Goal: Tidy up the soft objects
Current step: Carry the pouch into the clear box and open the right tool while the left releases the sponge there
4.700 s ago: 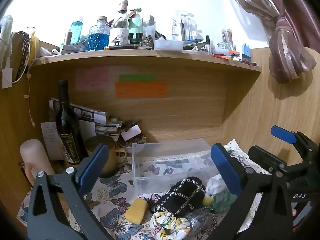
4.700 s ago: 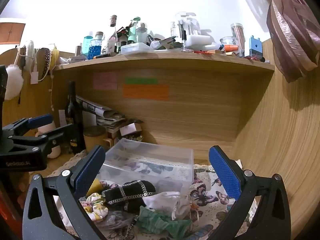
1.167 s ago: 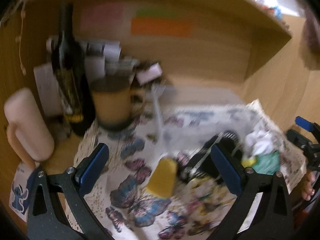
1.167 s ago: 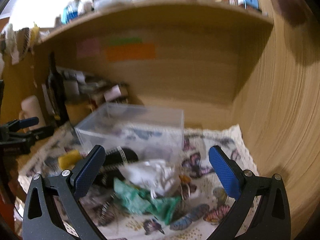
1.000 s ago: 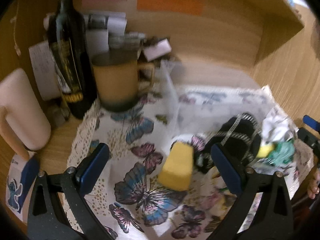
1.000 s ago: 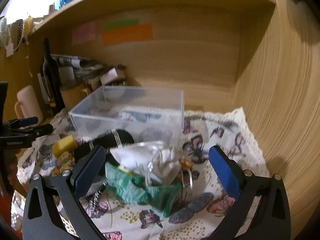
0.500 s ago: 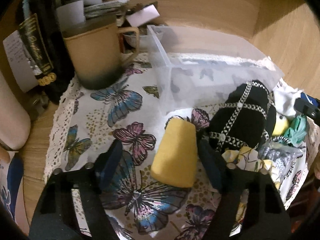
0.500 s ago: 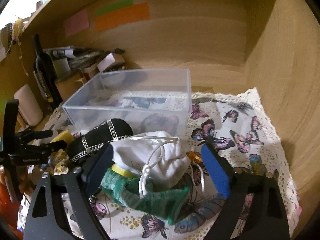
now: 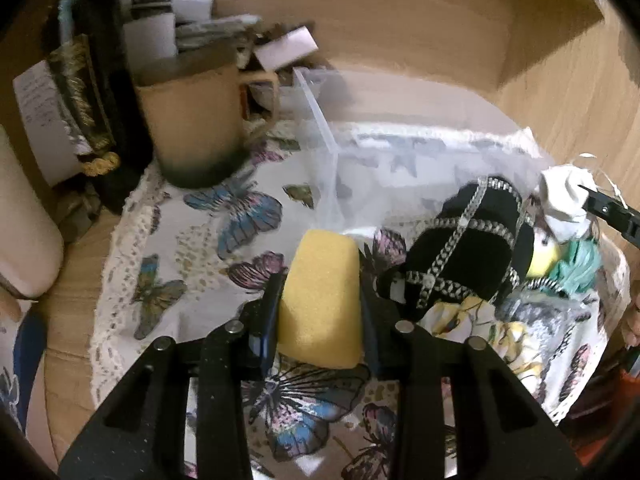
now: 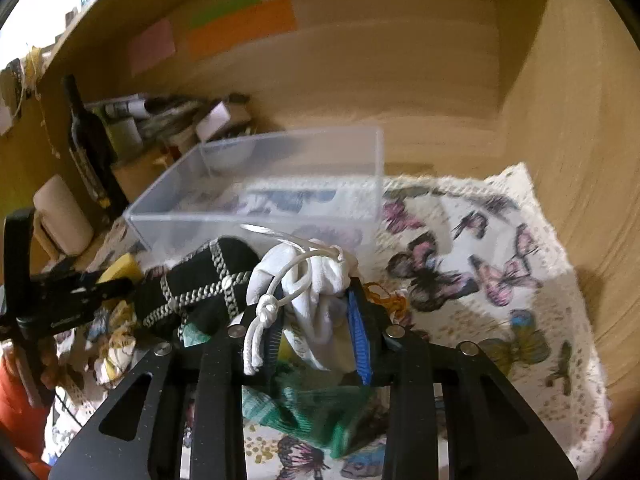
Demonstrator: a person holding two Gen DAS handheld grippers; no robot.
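My left gripper [image 9: 320,300] is shut on a yellow sponge [image 9: 322,296] lying on the butterfly cloth [image 9: 200,248], just in front of the clear plastic box [image 9: 320,120]. My right gripper [image 10: 316,320] is shut on a white drawstring pouch [image 10: 320,280] in front of the same box [image 10: 280,184]. A black bag with a chain pattern [image 9: 472,240] lies between the two; it also shows in the right wrist view [image 10: 208,280]. A green cloth [image 10: 304,408] lies under the pouch. A floral scrunchie [image 9: 480,320] lies beside the black bag.
A brown mug [image 9: 192,120], a dark wine bottle [image 9: 100,80] and a cream mug [image 9: 24,232] stand at the left. Papers [image 9: 188,12] are stacked at the back wall. A wooden side wall [image 10: 580,120] rises at the right.
Both grippers have moved down and forward and closed: the left on the yellow sponge, the right on the white pouch. Half a second ago both were still open around them.
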